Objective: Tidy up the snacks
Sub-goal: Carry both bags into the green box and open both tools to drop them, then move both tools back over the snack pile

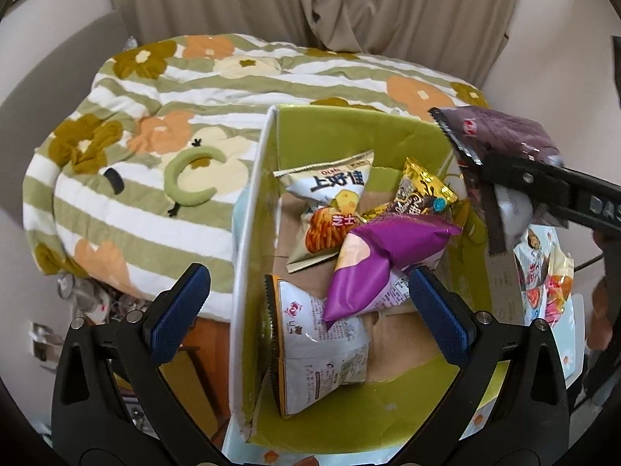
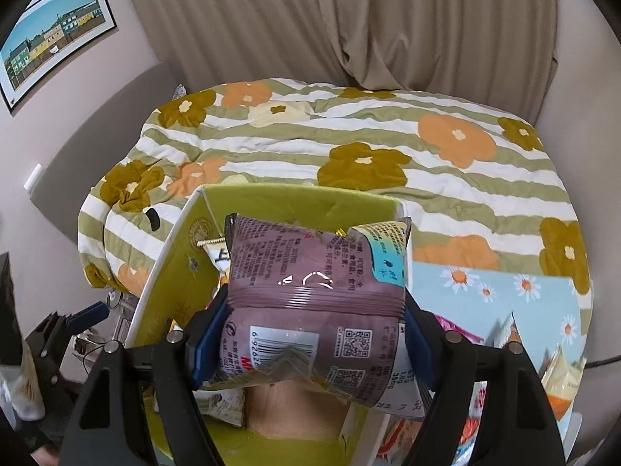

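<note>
Here, right gripper (image 2: 310, 343): clenched on mauve snack bag (image 2: 316, 291), above green box (image 1: 349, 132).
Left gripper (image 1: 310, 310): released, seemingly over box's near-left corner.

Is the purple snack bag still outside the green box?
No, the purple snack bag lies inside the green box, on top of the other snack packets there.

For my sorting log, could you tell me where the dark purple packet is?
The dark purple packet is clamped in the right gripper, held above the green box near its right side.
</note>
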Available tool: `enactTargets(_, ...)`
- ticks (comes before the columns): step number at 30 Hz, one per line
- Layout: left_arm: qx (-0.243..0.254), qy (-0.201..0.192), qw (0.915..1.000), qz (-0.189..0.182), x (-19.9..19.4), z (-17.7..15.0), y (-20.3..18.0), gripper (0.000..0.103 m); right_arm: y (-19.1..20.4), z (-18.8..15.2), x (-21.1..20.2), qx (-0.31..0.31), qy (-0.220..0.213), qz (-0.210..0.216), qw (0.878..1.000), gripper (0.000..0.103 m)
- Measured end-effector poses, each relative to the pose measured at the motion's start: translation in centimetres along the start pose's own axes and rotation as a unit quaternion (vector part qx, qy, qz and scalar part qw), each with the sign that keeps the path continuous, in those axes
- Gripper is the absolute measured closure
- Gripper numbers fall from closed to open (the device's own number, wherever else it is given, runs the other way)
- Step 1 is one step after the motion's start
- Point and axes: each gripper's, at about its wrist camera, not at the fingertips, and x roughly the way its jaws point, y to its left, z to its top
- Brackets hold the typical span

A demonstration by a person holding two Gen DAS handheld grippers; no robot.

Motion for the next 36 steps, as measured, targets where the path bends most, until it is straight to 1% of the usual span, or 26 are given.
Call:
enactTargets(4,-0.006,-0.003,0.9999,0.010,-0.4,-0.1,0.2,0.001,0.2,1.0,1.7,0.000,0.005,0.016,1.000,0.026)
enactTargets(6,-0.009,-0.003,0.9999,0.013,-0.5,-0.2,0.4,0.001,0.1,1.3,2.7,0.006,0.012,0.018,1.000,0.021)
enactTargets(7,-0.010,-0.002,0.9999,0.013,-0.5,-0.3,0.5,0.001,0.1,1.3,3.2,0.010,0.012,0.026,1.000,0.017)
enactTargets(10,-0.012,-0.001,0.9998,0.014,-0.6,-0.6,0.6,0.001,-0.1,1.1,3.4,0.020,-0.003,0.034,0.999,0.016)
enactTargets(12,-0.013,-0.002,0.9998,0.014,-0.7,-0.8,0.6,0.001,-0.1,0.8,2.9,0.019,-0.011,0.039,0.999,0.016)
enactTargets(14,-0.014,-0.002,0.9998,0.011,-0.8,-0.9,0.5,0.001,0.0,0.3,2.3,0.015,-0.015,0.032,0.999,0.016)
enactTargets(19,-0.008,-0.005,1.0000,0.004,-1.1,-1.2,0.2,0.001,-0.1,-0.7,1.1,0.014,-0.016,0.034,0.999,0.016)
enactTargets(25,0.001,-0.014,0.9998,-0.010,-2.4,-1.1,-0.3,0.001,-0.3,-1.3,-1.1,0.014,-0.025,0.022,0.999,0.016)
enactTargets(32,0.017,-0.032,0.9986,-0.038,-4.1,-1.1,-1.3,0.001,-0.6,-2.8,-5.2,0.022,-0.050,-0.009,0.998,0.016)
enactTargets(36,0.027,-0.039,0.9971,-0.060,-5.0,-1.3,-2.4,0.001,-2.0,-4.4,-8.0,0.044,-0.065,-0.028,0.997,0.016)
